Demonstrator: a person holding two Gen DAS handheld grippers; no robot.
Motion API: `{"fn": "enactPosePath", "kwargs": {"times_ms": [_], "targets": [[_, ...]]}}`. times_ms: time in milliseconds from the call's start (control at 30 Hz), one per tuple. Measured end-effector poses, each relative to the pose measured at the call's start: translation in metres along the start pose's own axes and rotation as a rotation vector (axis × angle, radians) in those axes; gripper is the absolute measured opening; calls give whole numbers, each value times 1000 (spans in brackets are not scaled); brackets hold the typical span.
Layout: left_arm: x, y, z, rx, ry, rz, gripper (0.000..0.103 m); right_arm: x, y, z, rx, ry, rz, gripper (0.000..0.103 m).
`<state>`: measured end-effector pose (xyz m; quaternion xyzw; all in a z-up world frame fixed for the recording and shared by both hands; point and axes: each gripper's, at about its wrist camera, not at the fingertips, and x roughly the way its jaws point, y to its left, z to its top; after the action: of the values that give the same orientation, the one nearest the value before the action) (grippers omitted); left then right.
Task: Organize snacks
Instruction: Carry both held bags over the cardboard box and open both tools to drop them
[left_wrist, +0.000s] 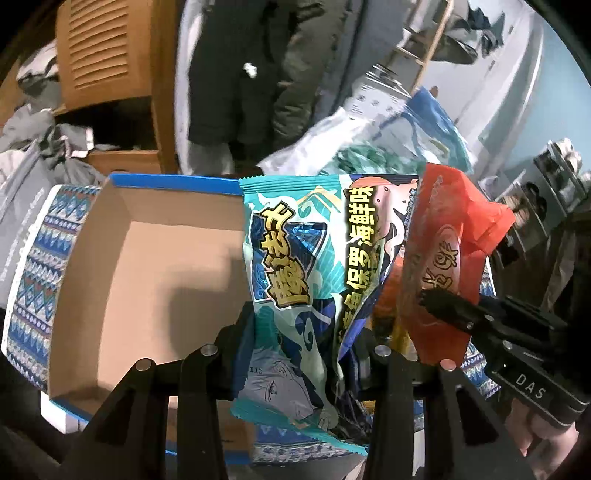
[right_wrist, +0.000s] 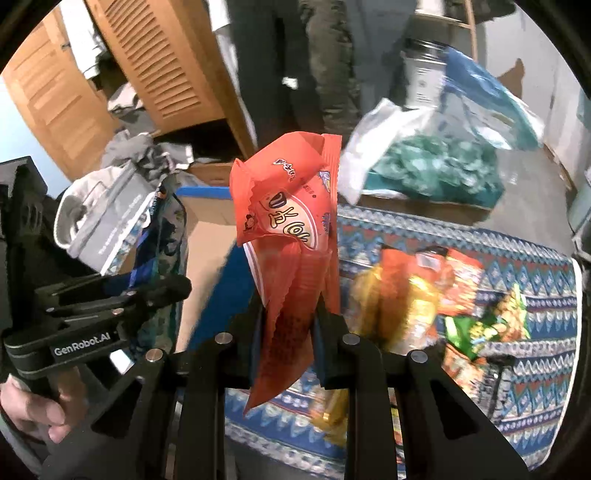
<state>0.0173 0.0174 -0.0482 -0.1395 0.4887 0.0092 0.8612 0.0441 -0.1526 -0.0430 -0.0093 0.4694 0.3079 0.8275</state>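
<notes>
Your jaws on the left gripper (left_wrist: 303, 354) pinch a teal packet (left_wrist: 295, 280), which stands up between them, its top edge in front of the far wall of the box (left_wrist: 147, 251). Your right gripper (right_wrist: 288, 343) has its jaws pressed together on a red packet (right_wrist: 291, 236); this one also stands upright, its upper part crumpled and folded over. In the left view the red packet is just beside the teal one, on its right side, and the two overlap a little, with the right gripper coming in from the lower right. In the right view the left gripper appears at the left, held by your hand (right_wrist: 37, 406), and the teal packet is seen there only by its edge. Both packets are held in the air near the open box, which is cardboard inside with a blue patterned outside. To the right, more snacks (right_wrist: 417, 295) lie on a patterned cloth (right_wrist: 524, 369); they are orange, yellow and green, but blurred. Behind them lies a pile of bags (right_wrist: 432, 162), and wooden louvered doors (right_wrist: 155, 62) stand at the back.
</notes>
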Motion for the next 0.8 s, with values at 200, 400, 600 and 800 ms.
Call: {"fn": "enactPosePath", "kwargs": {"times_ms": [200,400,600,800], "targets": [[-9,36,1,-60,-19,28,42,19,36,12,-39,22,48,22],[-15,72,-1,-117,-35,59,42,43,74,24,-78,48,88,22],[-14,109,-10,-176,-33,89,42,67,104,27,-107,84,117,22],[-5,134,-17,-216,-9,114,42,92,125,25,-136,139,137,22]]}}
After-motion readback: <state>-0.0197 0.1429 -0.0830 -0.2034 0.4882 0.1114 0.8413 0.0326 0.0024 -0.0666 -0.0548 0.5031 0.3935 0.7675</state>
